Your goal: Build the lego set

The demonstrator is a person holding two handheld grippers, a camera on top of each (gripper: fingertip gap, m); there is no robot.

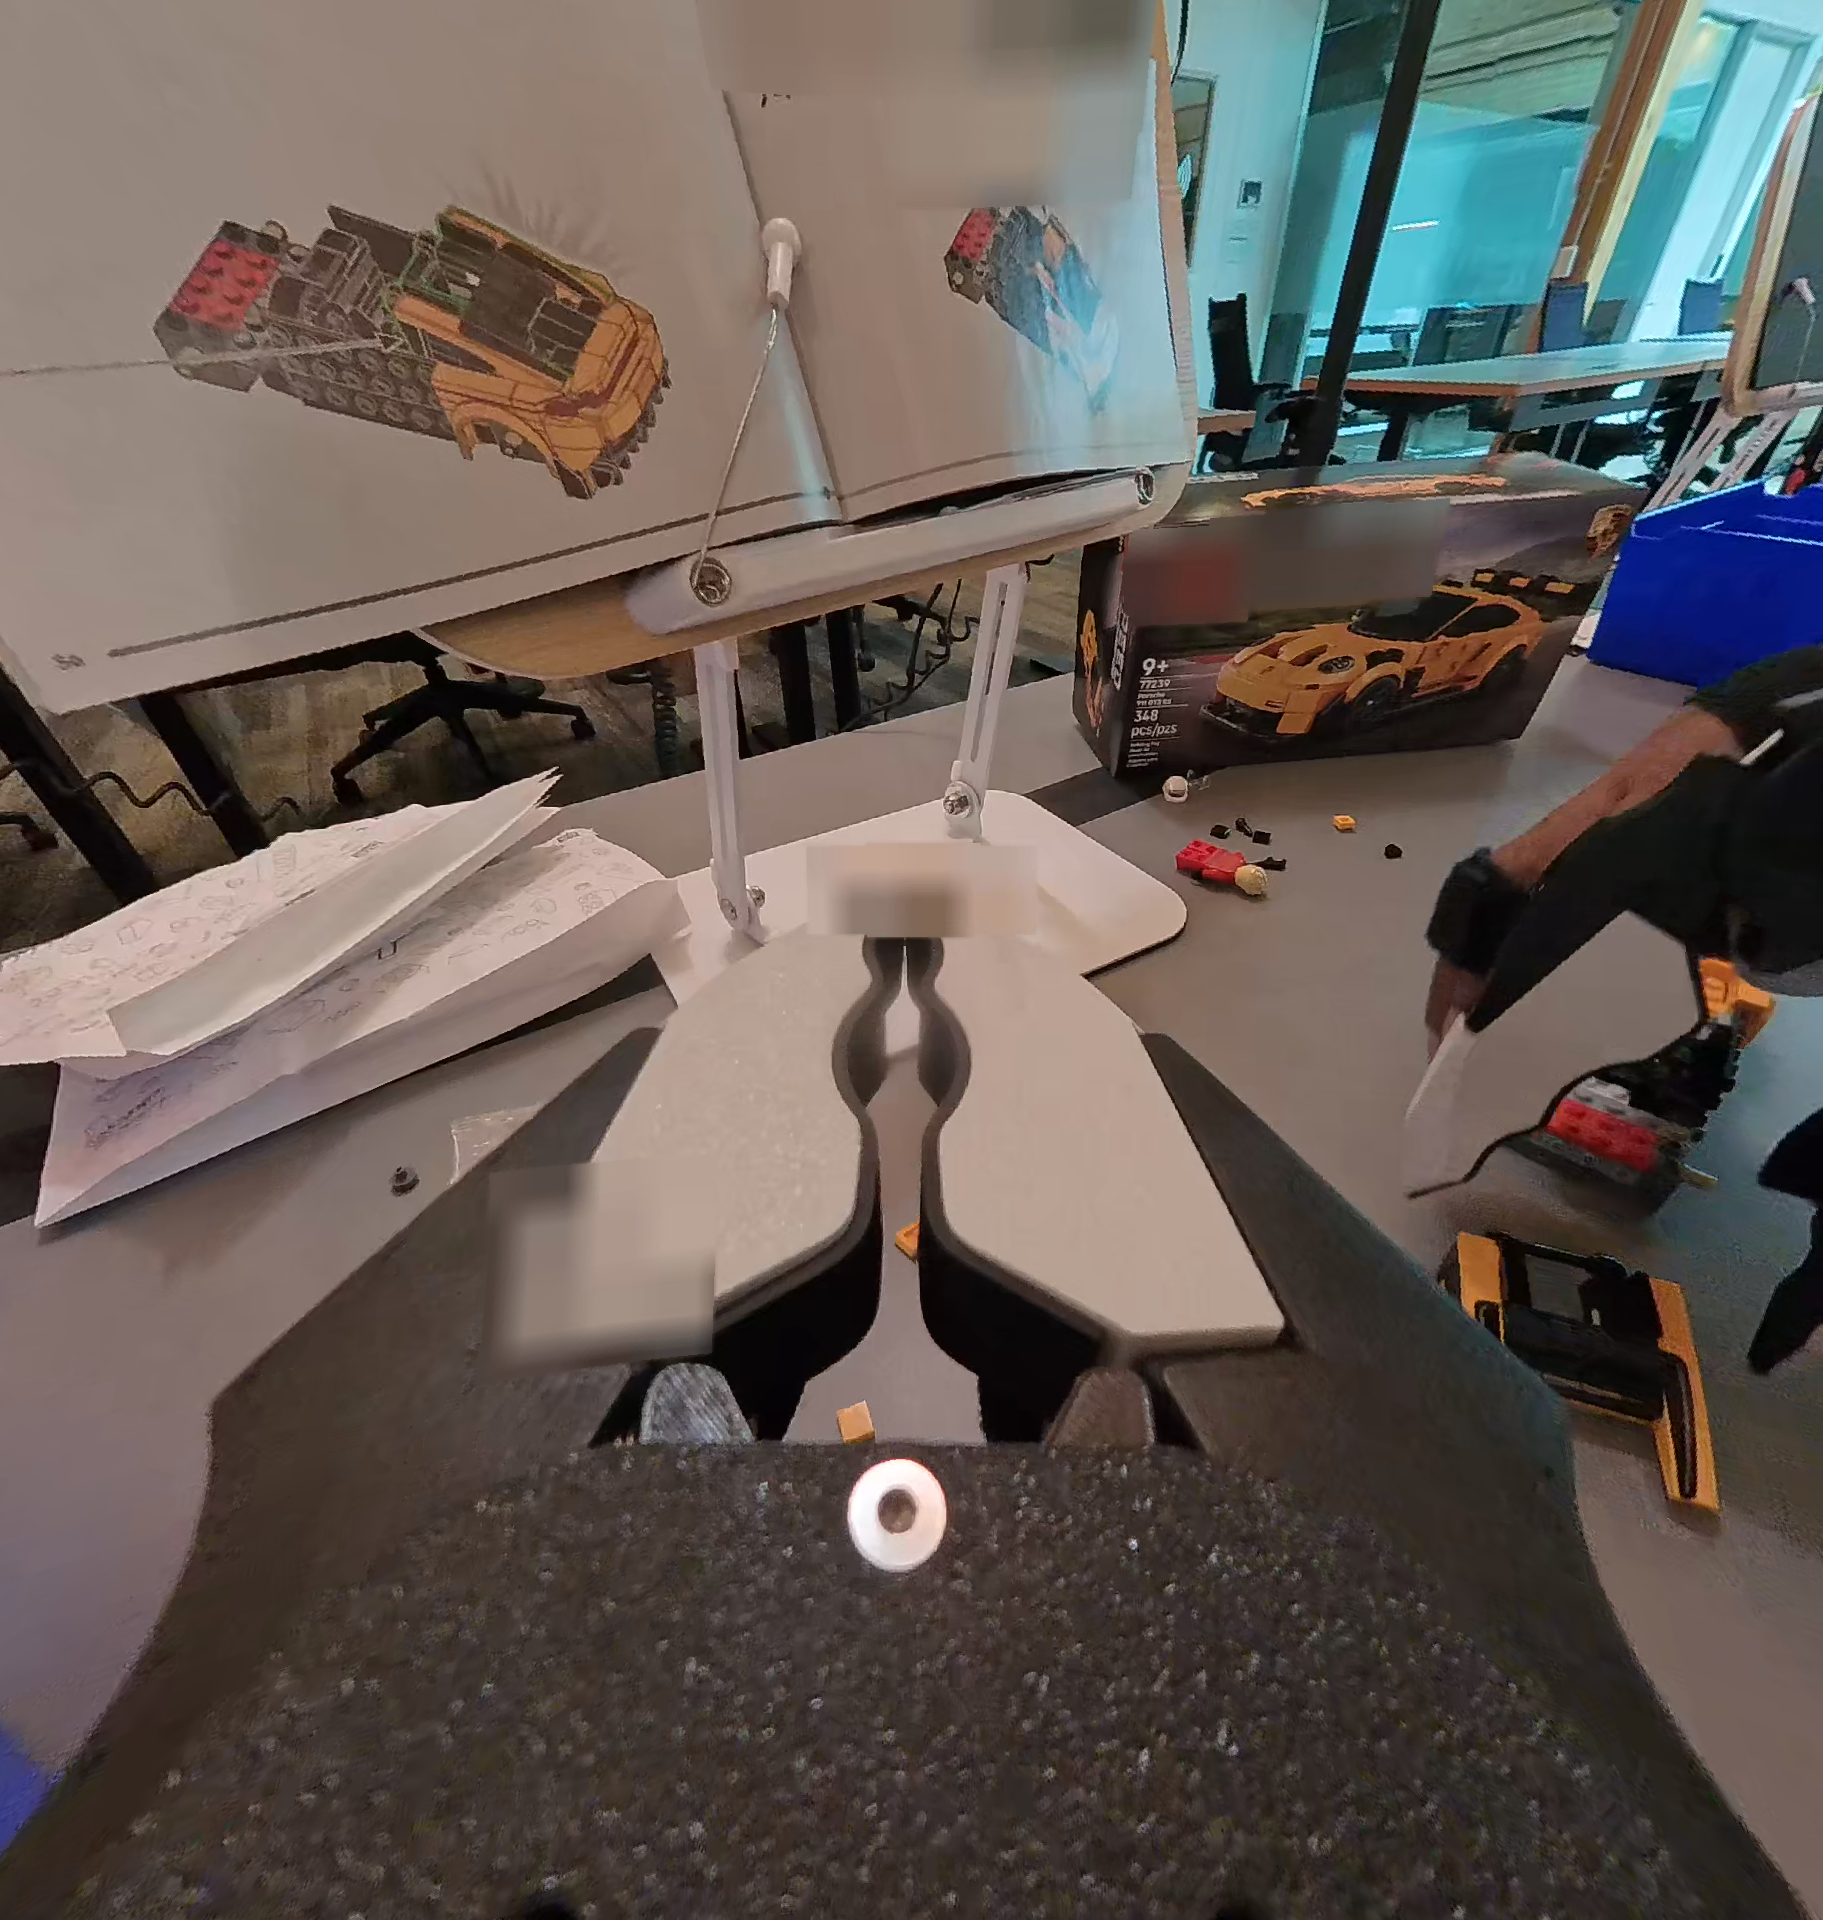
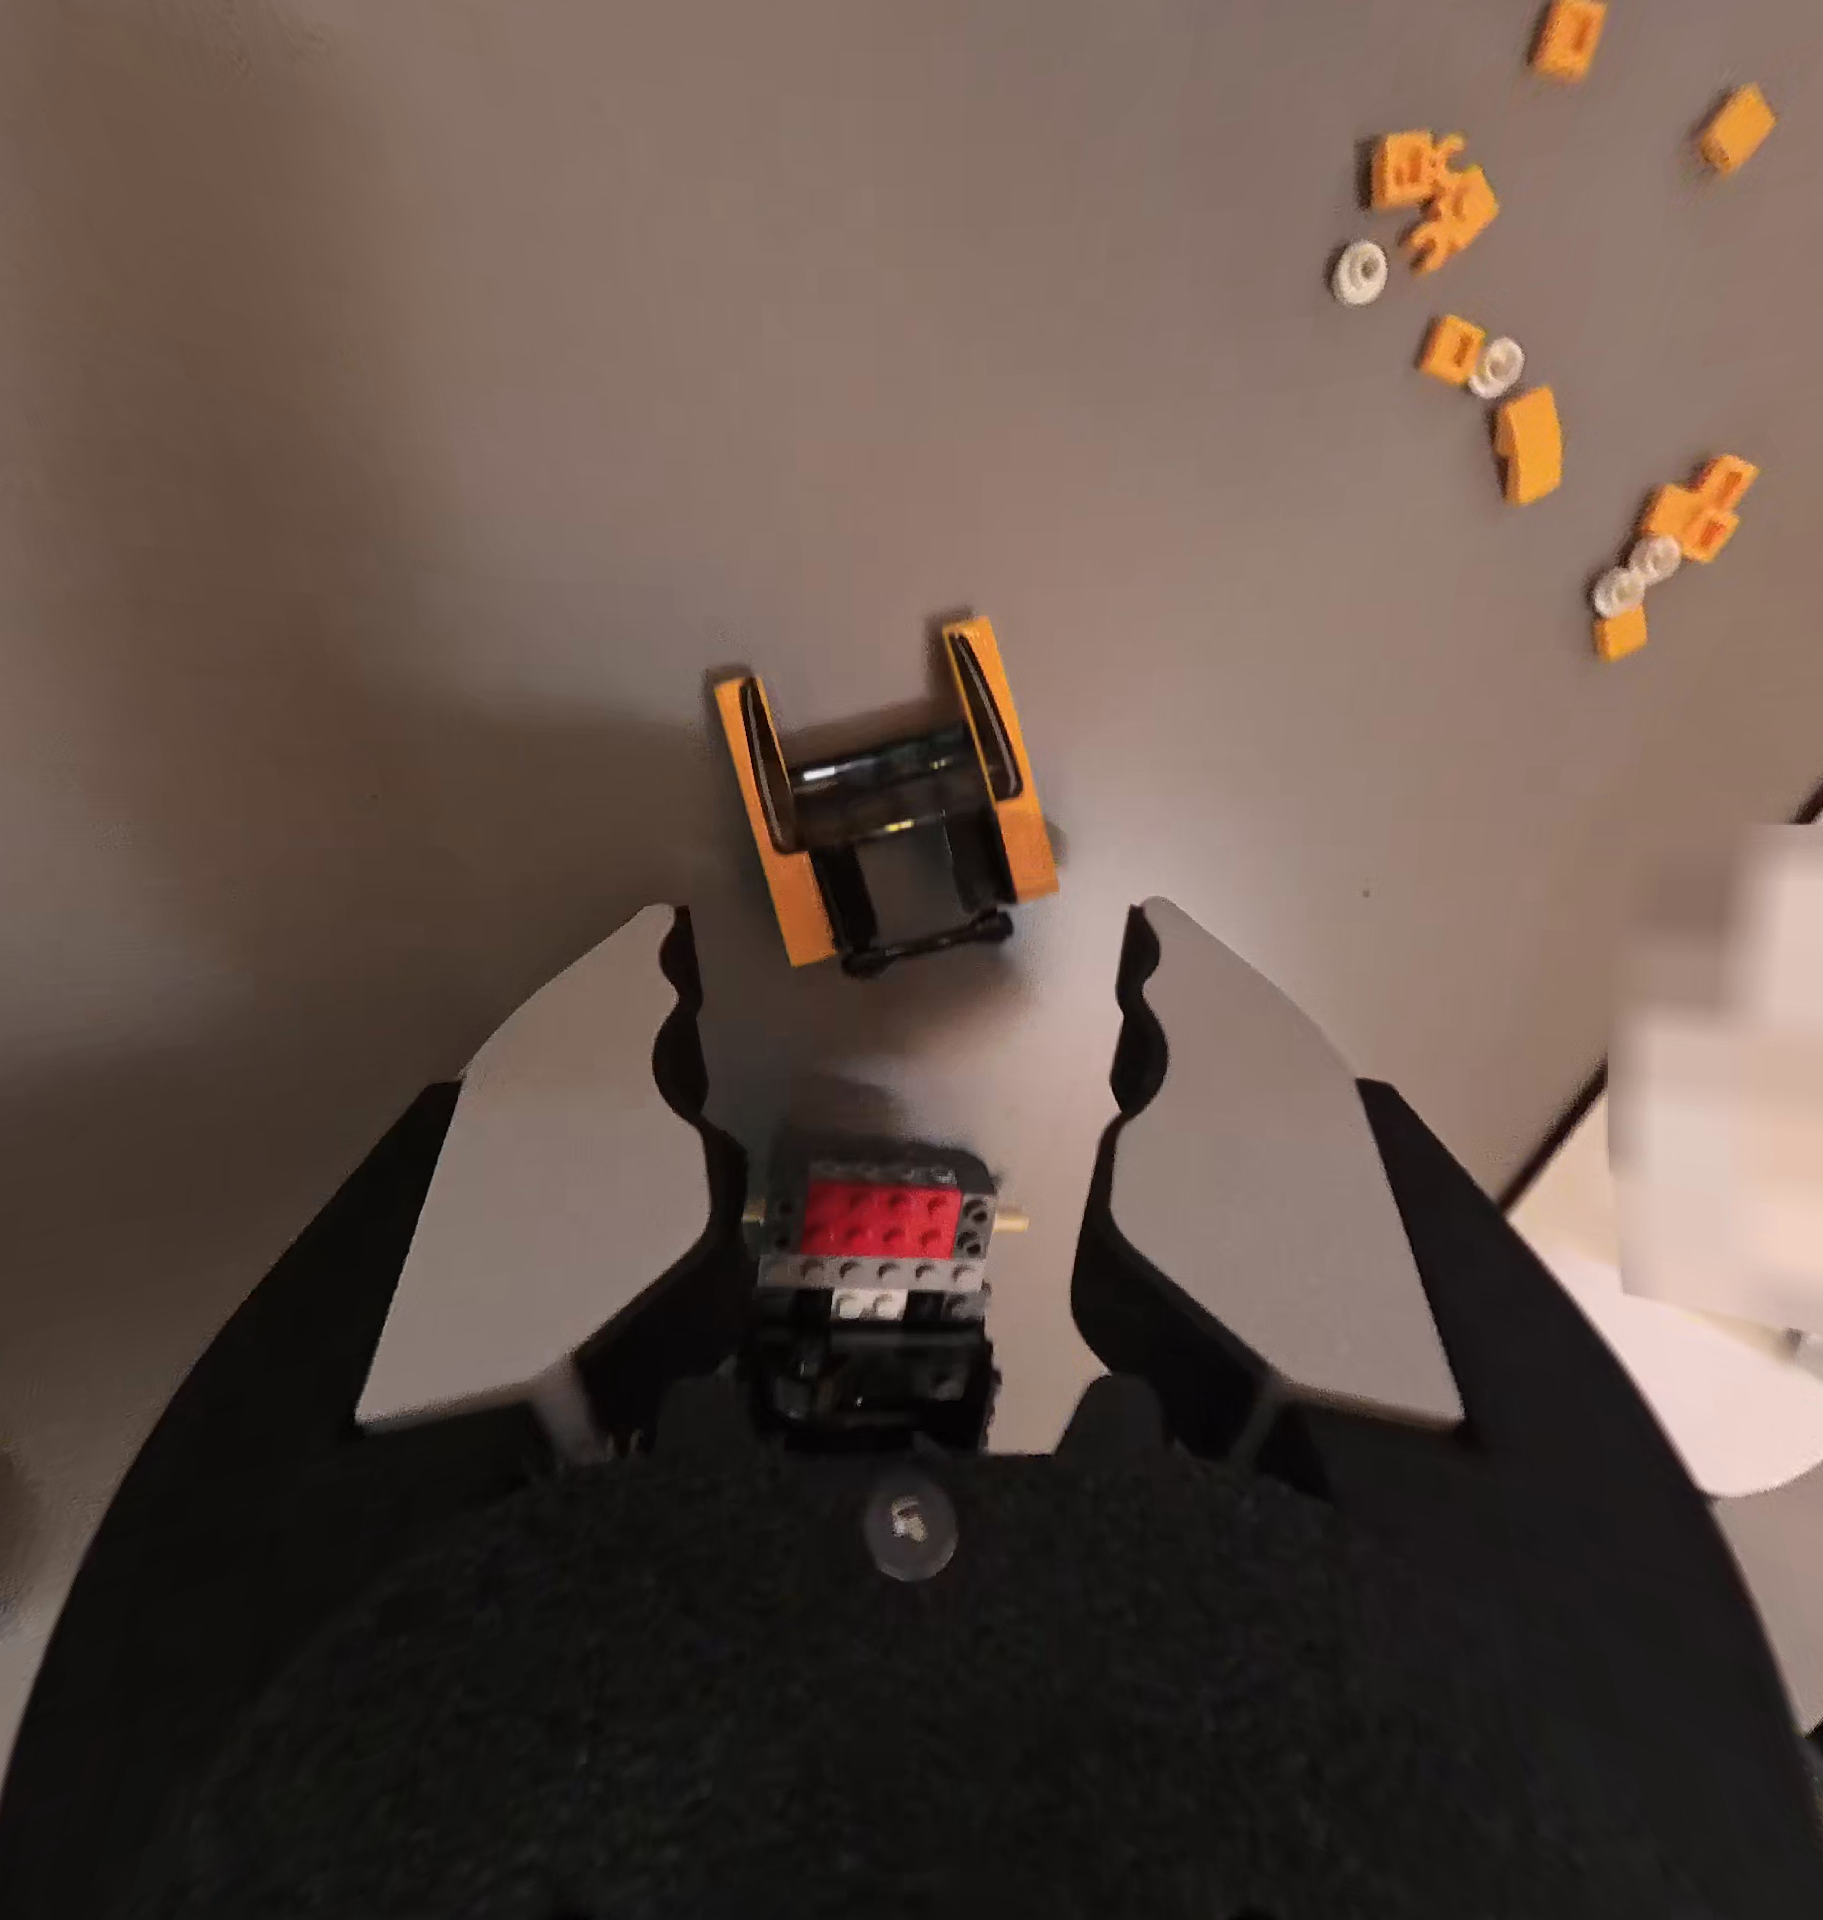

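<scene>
My right gripper is open and empty, pointing down at the grey table. The partly built car chassis, black and grey with a red brick on top, lies on the table between its fingers, untouched. An orange and black roof section lies just beyond the fingertips. My left gripper is shut with nothing in it, hovering above the table in front of the booklet stand. In the left wrist view the right gripper is at the right, over the chassis, with the roof section nearer.
An open instruction booklet sits on a white stand. Paper bags lie at the left. The set's box and blue bins stand behind. Loose orange and white pieces and minifigure parts are scattered.
</scene>
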